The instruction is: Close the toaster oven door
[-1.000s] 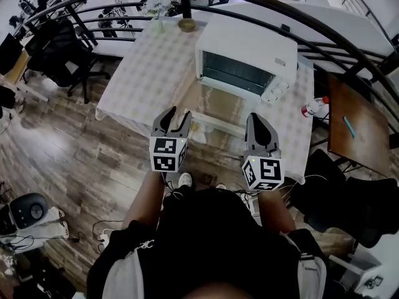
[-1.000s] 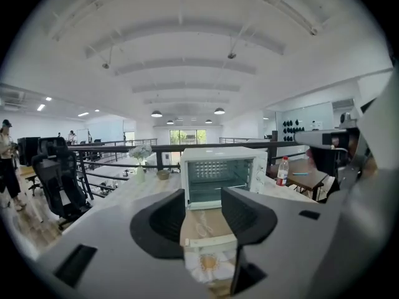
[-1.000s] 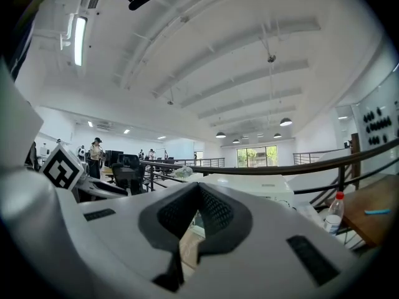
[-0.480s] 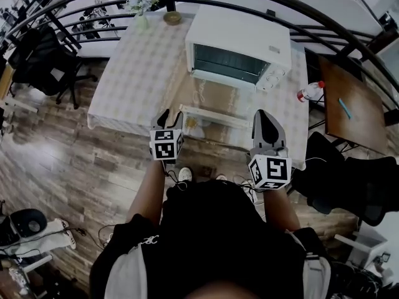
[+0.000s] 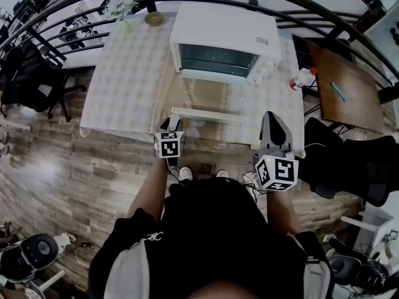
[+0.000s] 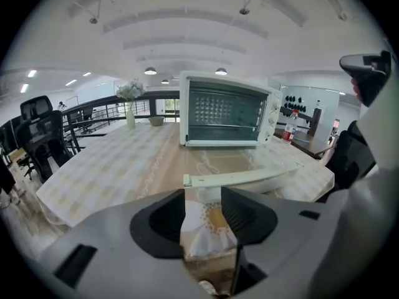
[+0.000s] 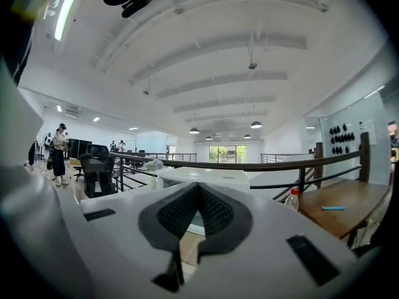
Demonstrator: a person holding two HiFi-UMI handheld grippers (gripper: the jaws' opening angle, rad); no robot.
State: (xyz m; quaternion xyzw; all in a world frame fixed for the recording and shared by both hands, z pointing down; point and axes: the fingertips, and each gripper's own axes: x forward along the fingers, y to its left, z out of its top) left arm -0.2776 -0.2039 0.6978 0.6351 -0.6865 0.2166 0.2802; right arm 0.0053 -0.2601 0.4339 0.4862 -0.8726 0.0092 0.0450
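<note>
At the near edge of the table (image 5: 118,80), our left gripper (image 5: 172,125) sits close to the handle (image 5: 209,115) of the toaster oven door (image 5: 209,97), which lies fully open and flat, reaching toward us from the white toaster oven (image 5: 224,42) at the far side. Its jaws are parted with nothing held; between them we see only a bit of flowered cloth (image 6: 206,229), with the handle just beyond. Our right gripper (image 5: 269,118) hovers near the table's right corner, jaws pressed together on nothing.

Risks, as we judge them: the left gripper looks low and toward the left end of the handle, so a lift from there could slip off and let the door drop back, or twist it. A hard push could slide the oven on the cloth, or slam the glass. A wide swing on the right could knock the bottle (image 5: 300,78) standing just beside the oven.

Hard to make out: whether the left gripper touches the handle or the cloth; the door hinge; and, from the right gripper view, the door itself, hidden behind that gripper's own jaws
</note>
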